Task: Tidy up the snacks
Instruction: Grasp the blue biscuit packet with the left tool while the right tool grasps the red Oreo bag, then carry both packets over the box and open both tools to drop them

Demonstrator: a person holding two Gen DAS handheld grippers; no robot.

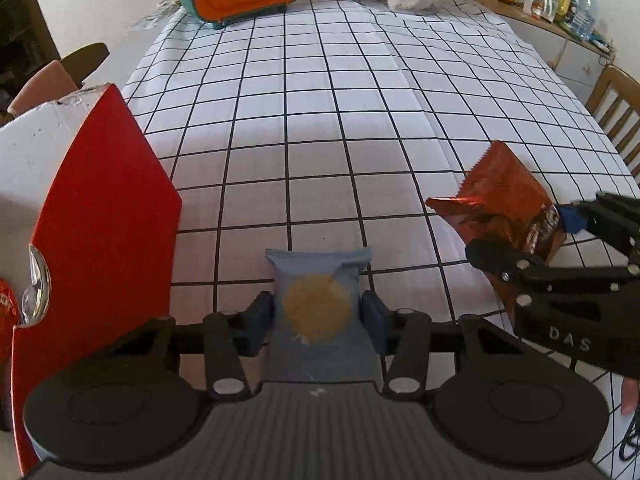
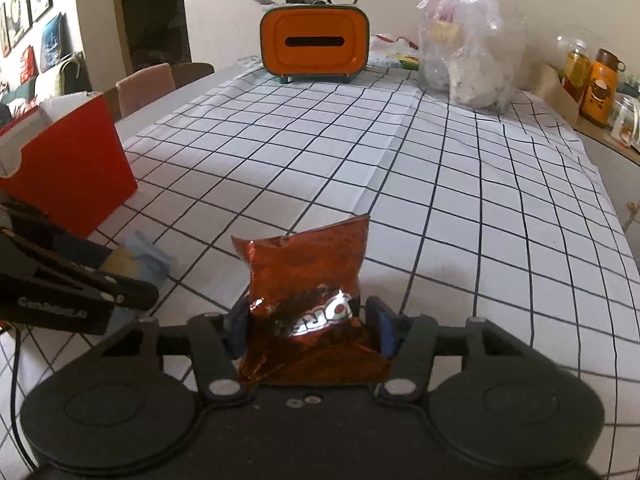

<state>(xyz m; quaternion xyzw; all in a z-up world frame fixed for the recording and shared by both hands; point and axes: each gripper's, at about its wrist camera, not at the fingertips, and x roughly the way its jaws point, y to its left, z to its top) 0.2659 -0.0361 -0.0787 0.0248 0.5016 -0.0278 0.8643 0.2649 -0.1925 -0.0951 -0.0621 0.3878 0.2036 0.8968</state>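
A white cloth with a black grid (image 1: 340,128) covers the surface (image 2: 168,92), whose bare edge shows along the far left side. At the surface's left side stands a red box (image 1: 100,208), open at the top with a white inside; in the left wrist view something shiny and orange sits at its near cut-out edge, too cropped to name. At the far end stands an orange and teal case with a dark slot (image 2: 314,42), and to its right a clear plastic bag (image 2: 468,52) stuffed with pale things. Jars and bottles (image 2: 596,80) line a side counter at the right, and chairs (image 2: 146,84) stand along the left edge of the surface.

The left claw (image 1: 318,320) is clenched on a blue packet with a tan round print (image 1: 318,304), its blue pads pressing both sides of the packet; the packet is held just to the right of the red box and above the cloth. The right claw (image 2: 306,324) is clenched on a shiny orange-brown snack bag (image 2: 308,280), gripping its lower part while the crimped top stands up and leans slightly right. In the left wrist view this snack bag appears to the right of the blue packet, apart from it, raised above the cloth.
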